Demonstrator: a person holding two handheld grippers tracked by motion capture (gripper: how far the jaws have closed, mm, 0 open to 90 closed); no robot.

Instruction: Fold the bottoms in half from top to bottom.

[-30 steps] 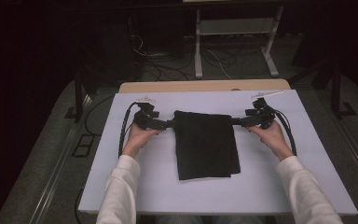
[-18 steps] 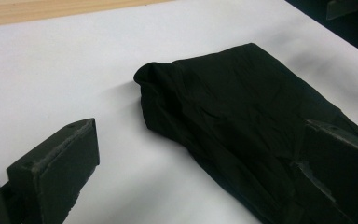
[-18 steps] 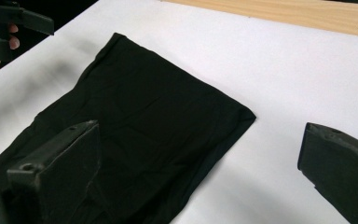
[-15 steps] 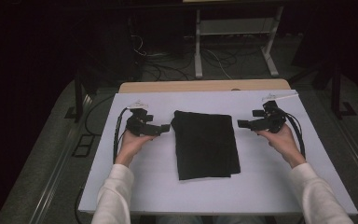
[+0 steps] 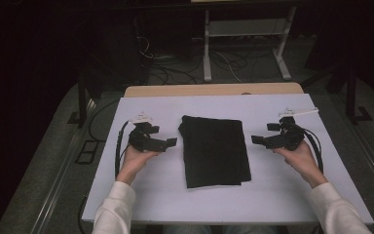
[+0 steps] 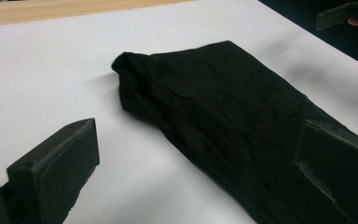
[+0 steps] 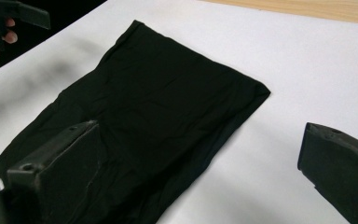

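Lying flat near the middle of the white table top (image 5: 126,195), a black cloth (image 5: 215,150) is seen folded into a neat upright rectangle, long side running away from the person.

- Cloth state: edges are squared; layers are stacked. A slight bulge is noted at the far left corner in the left gripper view (image 6: 130,65). A thicker doubled edge is seen along the near side in the right gripper view (image 7: 200,158).
- Left gripper (image 5: 168,142): held just beside the cloth's left edge, apart from it. Jaws are spread wide in its own view, with nothing between them but table and cloth beyond.
- Right gripper (image 5: 259,140): held near the cloth's right edge, likewise clear of it. Jaws are spread wide in its own view; no fabric is pinched.
- Both hands are kept above the board, one to each side, roughly level with the cloth's upper half.

Progress, as judged: the folding is taken to be largely done, since a compact rectangle is laid out and neither gripper is engaged. What may be left is one more fold, across or lengthwise, or a tidying of the bulged corner; which is intended cannot be told. If a further fold is wanted, both far corners would need to be gripped first.
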